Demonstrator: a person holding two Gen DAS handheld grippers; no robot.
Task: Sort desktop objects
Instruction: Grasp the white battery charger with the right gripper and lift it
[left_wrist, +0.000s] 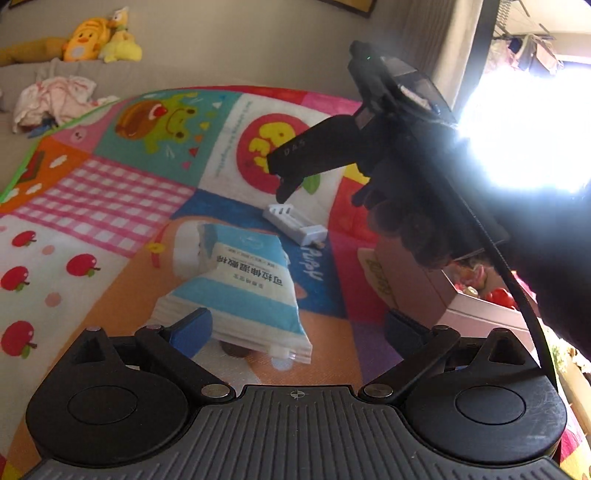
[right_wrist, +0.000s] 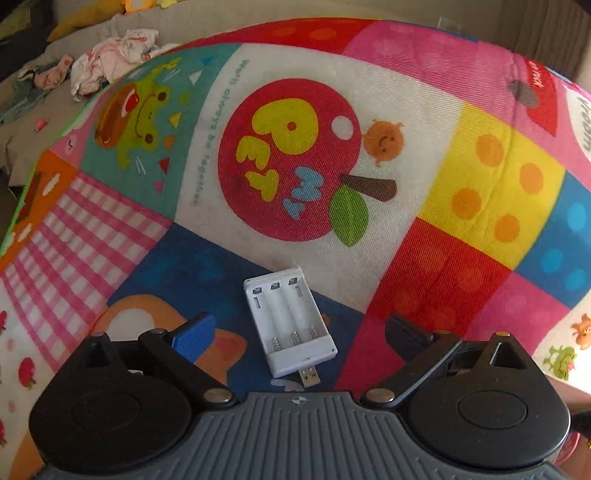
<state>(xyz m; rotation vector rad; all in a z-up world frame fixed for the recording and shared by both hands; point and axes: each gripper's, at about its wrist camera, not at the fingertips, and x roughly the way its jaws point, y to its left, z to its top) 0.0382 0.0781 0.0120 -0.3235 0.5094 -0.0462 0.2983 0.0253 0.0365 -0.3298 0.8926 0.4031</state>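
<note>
Left claw (left_wrist: 295, 328): wide, empty, over blue-and-white plastic packet (left_wrist: 240, 280).
Right claw (right_wrist: 299, 328): wide, empty, over white plastic battery charger (right_wrist: 290, 321).
Progress: both unsorted (seemingly early).

1 white battery charger (right_wrist: 290, 325), 1 blue-white pack (left_wrist: 236, 288), 2 plush toys (left_wrist: 99, 38), 1 mat (right_wrist: 480, 166).

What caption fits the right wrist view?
Open right gripper poised over an empty white battery charger lying on a colourful patchwork mat.
</note>
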